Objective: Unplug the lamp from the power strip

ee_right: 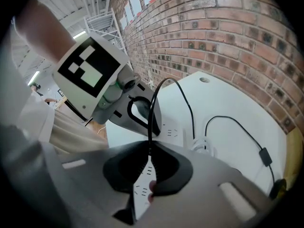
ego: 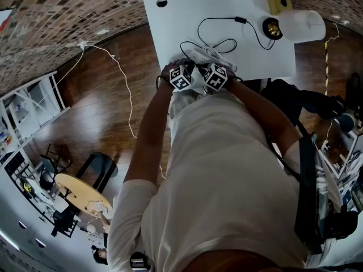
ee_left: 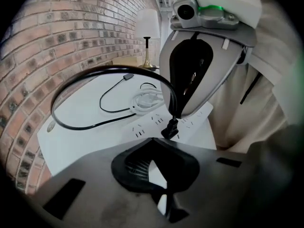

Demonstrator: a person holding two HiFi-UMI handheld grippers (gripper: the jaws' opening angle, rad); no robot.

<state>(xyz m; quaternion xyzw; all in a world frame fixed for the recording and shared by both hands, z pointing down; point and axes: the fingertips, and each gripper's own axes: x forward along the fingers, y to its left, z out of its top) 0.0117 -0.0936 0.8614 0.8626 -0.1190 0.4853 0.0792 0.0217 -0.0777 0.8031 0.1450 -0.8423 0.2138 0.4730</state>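
1. The white counter (ego: pixel 170 30) stands against a brick wall (ee_left: pixel 71 32), and the person leans over its near edge with a tool in each hand.
2. The lamp (ee_left: pixel 148 23) stands upright at the far side of the counter, near the wall, well apart from both tools.
3. The white power strip (ee_left: pixel 142 127) lies flat near the front edge of the counter, with a coiled white cable (ee_left: pixel 145 99) just behind it.
4. The lamp's black cord (ee_left: pixel 114 69) loops over the counter, passes a small inline switch (ego: pixel 240 20), then arches up and comes down to the strip.
5. The black plug (ee_left: pixel 170 128) at the end of that cord sits in a socket of the power strip.
6. The right tool (ee_right: pixel 148 170) points steeply down over the strip. Its jaws are closed on the black cord, which runs between them just above the plug.
7. The left tool (ee_left: pixel 159 175) is right beside the right one, also angled down at the strip. Its jaws are drawn together, with only a thin sliver of white showing through, and nothing is held between them.
8. In the head view the two marker cubes sit side by side, almost touching, directly over the near end of the strip.
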